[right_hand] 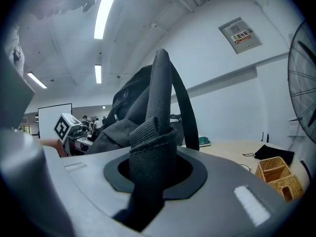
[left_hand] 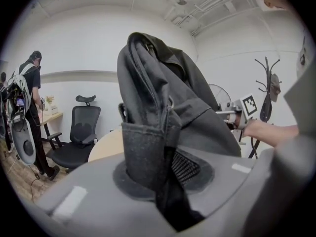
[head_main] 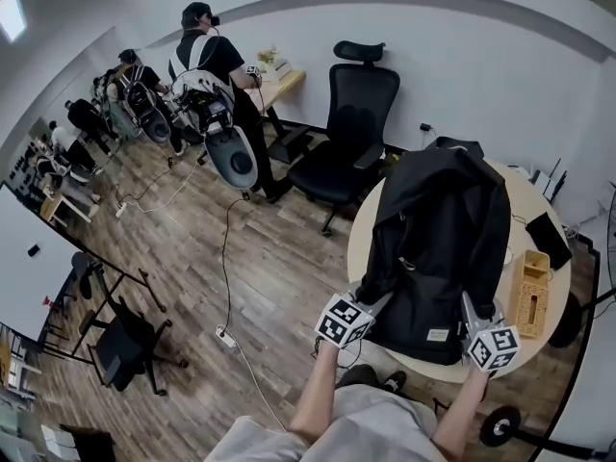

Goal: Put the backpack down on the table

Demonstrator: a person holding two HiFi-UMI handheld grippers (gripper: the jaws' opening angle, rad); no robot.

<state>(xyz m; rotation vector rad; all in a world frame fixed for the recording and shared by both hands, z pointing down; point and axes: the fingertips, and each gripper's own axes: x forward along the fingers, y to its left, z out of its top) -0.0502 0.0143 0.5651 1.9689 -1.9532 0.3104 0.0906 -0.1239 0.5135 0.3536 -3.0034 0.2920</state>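
The black backpack [head_main: 438, 239] hangs over the middle of the round surface [head_main: 364, 243], held by its near end; whether its far end touches the surface cannot be told. The left gripper [head_main: 373, 304] has its jaws pinched on a thick fold of the backpack's fabric [left_hand: 145, 152]. The right gripper [head_main: 470, 308] has its jaws clamped on a padded strap [right_hand: 155, 132]. A wicker basket [head_main: 530, 292] stands on the surface just beside the backpack.
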